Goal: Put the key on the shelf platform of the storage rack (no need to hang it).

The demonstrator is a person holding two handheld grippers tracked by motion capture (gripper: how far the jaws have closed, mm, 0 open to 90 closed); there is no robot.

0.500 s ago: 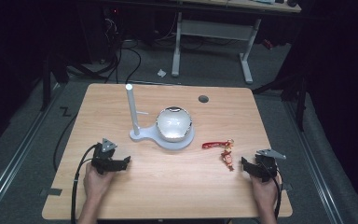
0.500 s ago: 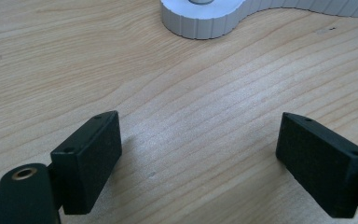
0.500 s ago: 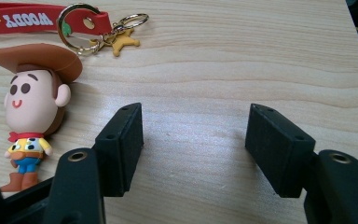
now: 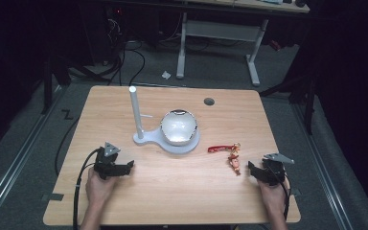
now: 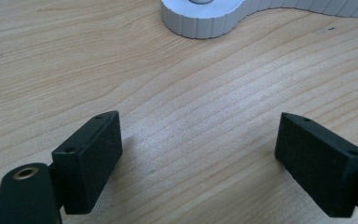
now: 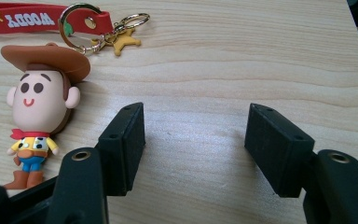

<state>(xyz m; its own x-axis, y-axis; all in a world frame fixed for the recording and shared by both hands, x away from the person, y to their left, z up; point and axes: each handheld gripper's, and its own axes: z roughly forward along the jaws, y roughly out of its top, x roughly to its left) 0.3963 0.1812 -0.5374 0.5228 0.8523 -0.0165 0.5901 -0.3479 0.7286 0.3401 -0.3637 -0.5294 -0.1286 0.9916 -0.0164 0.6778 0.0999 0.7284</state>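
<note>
A cowboy figure keychain point(image 4: 234, 162) with a red strap point(image 4: 216, 149) lies on the wooden table point(image 4: 182, 191), right of centre. In the right gripper view the figure point(image 6: 39, 116) lies left of my jaws, its gold ring point(image 6: 77, 21) and star charm above it. My right gripper point(image 4: 253, 170) rests on the table just right of the figure, open, with bare wood between the jaws point(image 6: 193, 140). My left gripper point(image 4: 124, 167) rests at the front left, open and empty point(image 5: 198, 158). A white stand point(image 4: 172, 139) with an upright post point(image 4: 135, 112) and a shiny dome point(image 4: 178, 127) sits mid-table.
The stand's ribbed white base point(image 5: 205, 18) lies ahead of the left gripper. A round grommet hole point(image 4: 209, 101) sits near the table's far edge. A desk frame point(image 4: 220, 43) and cables lie on the floor beyond the table.
</note>
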